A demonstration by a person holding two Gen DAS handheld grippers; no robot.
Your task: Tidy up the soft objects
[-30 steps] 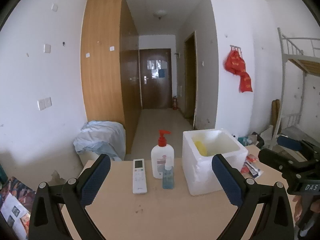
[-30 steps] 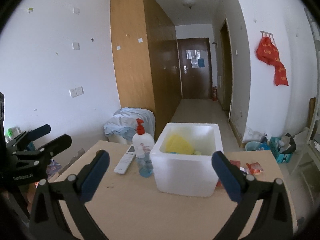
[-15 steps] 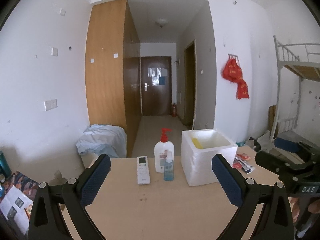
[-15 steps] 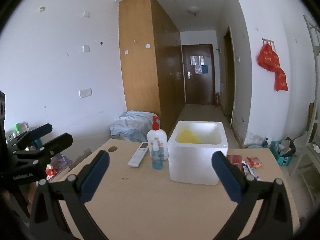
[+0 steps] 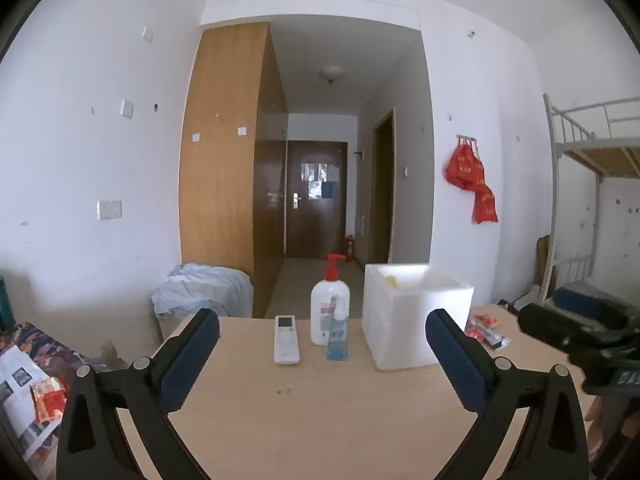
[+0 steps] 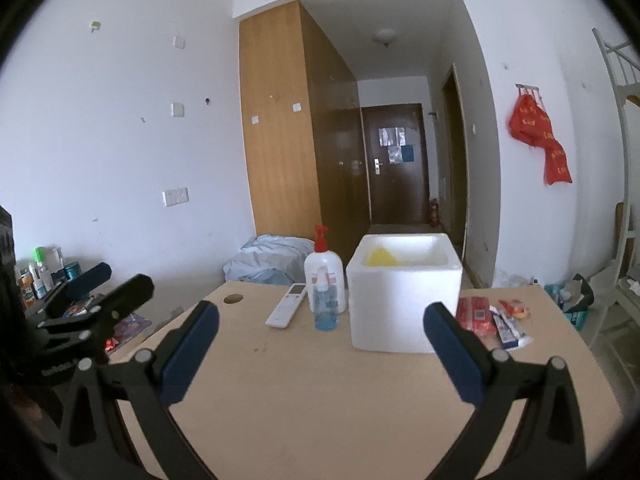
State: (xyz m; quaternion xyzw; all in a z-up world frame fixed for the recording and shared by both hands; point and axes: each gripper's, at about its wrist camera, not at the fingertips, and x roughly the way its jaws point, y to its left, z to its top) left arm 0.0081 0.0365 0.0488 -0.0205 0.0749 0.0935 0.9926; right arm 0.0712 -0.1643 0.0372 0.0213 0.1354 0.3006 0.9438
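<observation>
A white foam box stands on the wooden table, with a yellow soft object inside; only a sliver of the yellow object shows in the left wrist view. My left gripper is open and empty, held above the near part of the table, well short of the box. My right gripper is open and empty, also back from the box. The left gripper also shows at the left edge of the right wrist view; the right gripper shows at the right edge of the left wrist view.
A white remote, a pump bottle with a red top and a small blue bottle stand left of the box. Red packets lie right of it. A bunk bed stands at right.
Both grippers have pulled back and away from the foam box, which now looks smaller and farther. Both stay open and empty.
</observation>
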